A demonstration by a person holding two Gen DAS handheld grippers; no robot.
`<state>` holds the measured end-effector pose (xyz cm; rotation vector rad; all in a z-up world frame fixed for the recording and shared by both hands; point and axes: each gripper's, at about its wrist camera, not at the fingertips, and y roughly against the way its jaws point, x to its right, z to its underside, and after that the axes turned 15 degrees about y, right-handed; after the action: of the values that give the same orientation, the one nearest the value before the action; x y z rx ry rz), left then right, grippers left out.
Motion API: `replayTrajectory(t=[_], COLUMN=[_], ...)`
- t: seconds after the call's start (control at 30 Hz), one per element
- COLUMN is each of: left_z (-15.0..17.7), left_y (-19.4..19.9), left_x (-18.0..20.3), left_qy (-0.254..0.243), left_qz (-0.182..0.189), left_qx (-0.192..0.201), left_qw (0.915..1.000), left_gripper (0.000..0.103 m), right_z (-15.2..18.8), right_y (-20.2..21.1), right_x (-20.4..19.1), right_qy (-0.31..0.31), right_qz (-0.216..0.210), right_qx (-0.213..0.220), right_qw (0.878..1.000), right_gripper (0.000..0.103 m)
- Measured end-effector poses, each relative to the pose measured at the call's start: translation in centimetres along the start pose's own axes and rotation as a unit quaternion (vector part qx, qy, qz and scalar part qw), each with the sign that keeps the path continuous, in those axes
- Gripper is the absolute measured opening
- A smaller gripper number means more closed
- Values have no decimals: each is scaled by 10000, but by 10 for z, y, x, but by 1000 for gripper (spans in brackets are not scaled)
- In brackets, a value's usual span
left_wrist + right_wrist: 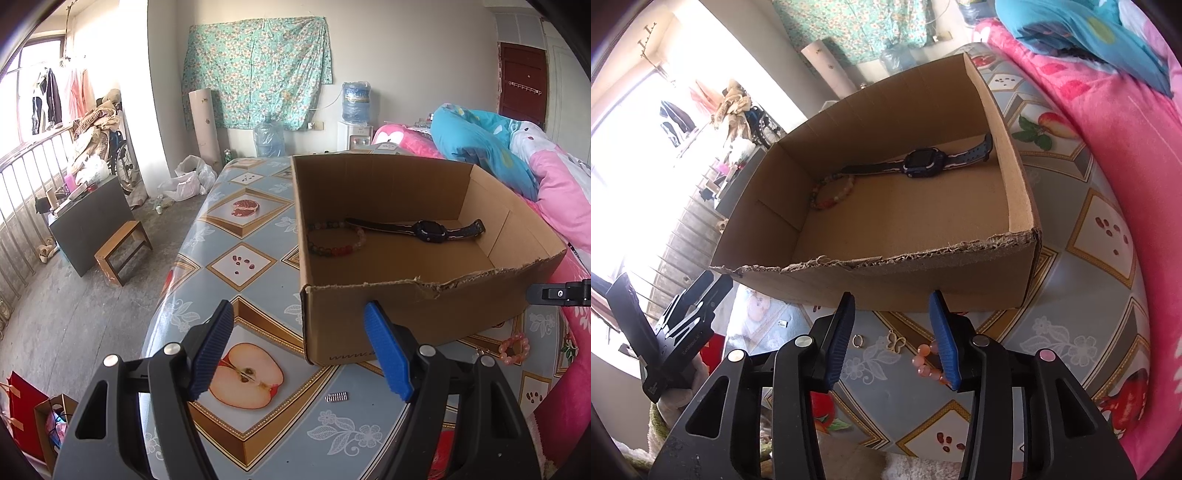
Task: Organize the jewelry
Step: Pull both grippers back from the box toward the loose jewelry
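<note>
1. My right gripper (pixel 892 341) hangs over the near edge of the table (pixel 1082 280), its blue pads apart with nothing clamped between them.
2. Just under it lie the small pieces: a gold ring (pixel 857 340) and a butterfly charm (pixel 896 342) in the gap between my fingers, and a pink bead bracelet (pixel 928 360) partly hidden behind my right-hand pad (I cannot tell whether the pad touches it). All three sit on the tablecloth just in front of the box's near wall.
3. My left gripper (pixel 297 350) is off toward the near-left corner of the box, pads wide apart and empty, hovering over the apple picture (pixel 245 374) on the cloth.
4. A small silver clip-like piece (pixel 336 397) lies on the cloth between my left fingers (too small to name surely).
5. The cardboard box (pixel 905 284) stands on the table, open at the top, its near wall torn ragged along the rim.
6. Inside, toward the far-left corner, a multicoloured bead bracelet (pixel 334 240) lies flat on the box floor.
7. Along the far wall a dark blue watch (pixel 918 162) is stretched out, one strap end touching or overlapping the bracelet, the other reaching toward the far-right corner.
8. Beyond the table's right edge a pink quilt (pixel 561 192) is heaped; past the far edge a floral sheet (pixel 258 70) hangs on the wall.
</note>
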<state>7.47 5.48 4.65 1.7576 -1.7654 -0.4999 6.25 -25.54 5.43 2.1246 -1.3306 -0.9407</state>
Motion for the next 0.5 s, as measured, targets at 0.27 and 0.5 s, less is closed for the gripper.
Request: replayTrajectory(t=[0.27, 0.5], left_z=[-1, 5], left_y=[0, 2], left_x=[0, -3], left_qy=[3, 17], left_qz=[0, 42], left_qx=[2, 13], left_qw=[10000, 10000], left_gripper=[72, 72], right_z=[0, 6], right_y=[0, 8], right_x=[-4, -13], right_qy=[70, 235], right_qz=[62, 252], right_qx=[42, 231], right_qw=[9999, 9991], right_gripper=[44, 51])
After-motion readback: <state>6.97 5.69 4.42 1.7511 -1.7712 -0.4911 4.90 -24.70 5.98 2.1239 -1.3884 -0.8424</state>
